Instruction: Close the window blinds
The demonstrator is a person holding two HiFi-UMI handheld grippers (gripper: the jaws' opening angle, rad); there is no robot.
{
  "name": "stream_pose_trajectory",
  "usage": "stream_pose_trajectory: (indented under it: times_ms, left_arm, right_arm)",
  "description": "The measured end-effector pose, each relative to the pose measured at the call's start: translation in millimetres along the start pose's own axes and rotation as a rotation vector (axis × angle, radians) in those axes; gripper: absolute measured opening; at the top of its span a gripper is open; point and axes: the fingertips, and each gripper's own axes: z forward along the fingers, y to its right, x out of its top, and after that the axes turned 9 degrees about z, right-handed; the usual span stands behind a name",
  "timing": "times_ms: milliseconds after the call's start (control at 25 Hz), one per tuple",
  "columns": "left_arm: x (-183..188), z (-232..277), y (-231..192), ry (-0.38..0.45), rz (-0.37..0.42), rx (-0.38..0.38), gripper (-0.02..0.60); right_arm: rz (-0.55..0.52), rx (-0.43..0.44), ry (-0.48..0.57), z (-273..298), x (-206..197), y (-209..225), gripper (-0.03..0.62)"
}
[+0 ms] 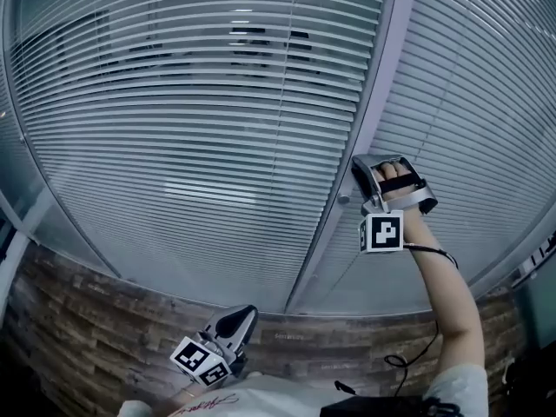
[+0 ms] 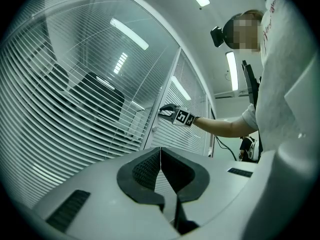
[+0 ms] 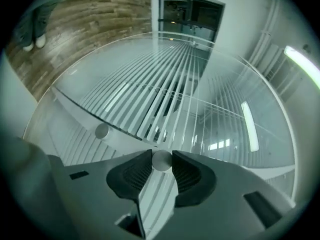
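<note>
Your right arm stretches out level, right gripper [image 3: 161, 156] clamped on the round knob [image 3: 161, 162]; left gripper [image 2: 160, 153] sits low, jaws together.

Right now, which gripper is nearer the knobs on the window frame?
Right. The right gripper is shut on one knob; the left gripper, shut and empty, is held back near the person's body, away from the frame.
</note>
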Motion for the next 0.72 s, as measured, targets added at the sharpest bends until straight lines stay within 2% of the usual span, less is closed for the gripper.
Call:
stream_pose_trajectory:
  times_ms: [80, 200, 280, 360, 440, 480, 560, 640, 720]
  left_arm:
    - [-2, -1, -1, 0.001, 0.003, 0.001, 0.018]
    - [-5, 2, -5, 0.003, 0.004, -0.001, 0.018]
    - [-6, 6, -6, 0.003, 0.002, -0.006, 0.018]
    - [-9, 7, -5, -0.002, 0.005, -0.013, 0.018]
    - [-13, 5, -2, -0.011, 0.014, -0.018, 0.018]
    - [-13, 4, -2, -0.015, 0.017, -0.018, 0.018]
    - [-12, 3, -1, -0.020, 0.013, -0.016, 0.018]
    - [-10, 2, -2, -0.028, 0.002, -0.017, 0.018]
    - [-9, 4, -2, -0.040, -0.003, -0.024, 0.018]
  right_arm:
    - [-0.079, 0.009, -0.005, 0, 3, -3, 0.130]
    - [-0.130, 0.017, -0.014, 4, 5, -9, 0.132]
    - [-0.111, 0.009, -0.009, 7, 2, -11, 0.130]
    - [-0.030, -0.008, 0.008, 7, 2, -14, 0.130]
    - [0.112, -0.063, 0.044, 0, 8, -10, 0.132]
    - [0.195, -0.105, 0.064, -6, 11, -4, 0.168]
    - [0.410, -0.169, 0.079, -17, 10, 7, 0.181]
    - [0.742, -0.190, 0.085, -23, 2, 18, 0.183]
    - [1.142, -0.187, 0.106, -23, -9, 22, 0.183]
